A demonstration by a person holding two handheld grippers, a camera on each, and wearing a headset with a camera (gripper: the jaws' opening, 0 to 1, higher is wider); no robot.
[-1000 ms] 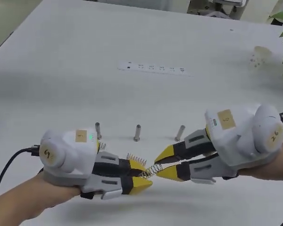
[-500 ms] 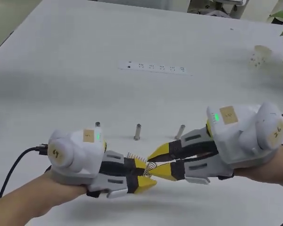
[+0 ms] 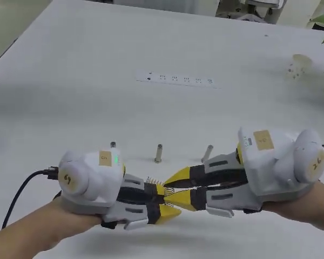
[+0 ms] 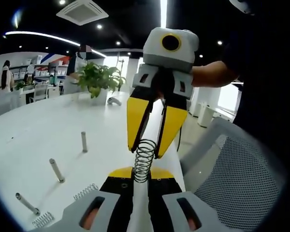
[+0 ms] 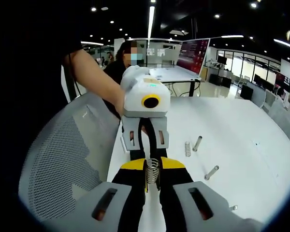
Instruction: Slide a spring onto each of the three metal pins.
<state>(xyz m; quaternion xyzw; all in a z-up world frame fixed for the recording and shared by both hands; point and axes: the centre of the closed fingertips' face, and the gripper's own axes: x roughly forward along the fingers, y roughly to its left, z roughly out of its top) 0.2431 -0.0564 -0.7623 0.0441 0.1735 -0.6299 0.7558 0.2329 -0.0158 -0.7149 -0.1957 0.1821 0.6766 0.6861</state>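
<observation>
A short steel spring [image 4: 144, 159] sticks up from between my left gripper's [image 4: 140, 175] jaws, which are shut on its lower end. My right gripper [image 4: 145, 150] faces it tip to tip, and its yellow jaws press the upper coils from both sides. In the right gripper view the spring [image 5: 152, 170] sits between my right gripper's [image 5: 152, 168] tips. In the head view the two grippers meet nose to nose at the spring [image 3: 170, 190], just in front of three upright metal pins [image 3: 113, 145] [image 3: 159, 153] [image 3: 208, 152]. All three pins are bare.
A loose spring [image 3: 151, 179] lies on the white table [image 3: 97, 81] behind the left gripper, another spring [image 4: 42, 219] near the far-left pin. A white power strip [image 3: 175, 79] lies further back, a small cup [image 3: 298, 63] and a plant at the far right.
The right gripper has moved left until its jaws overlap the spring held by the left gripper, and the gap between its jaws has narrowed. The left gripper shifted slightly right.
</observation>
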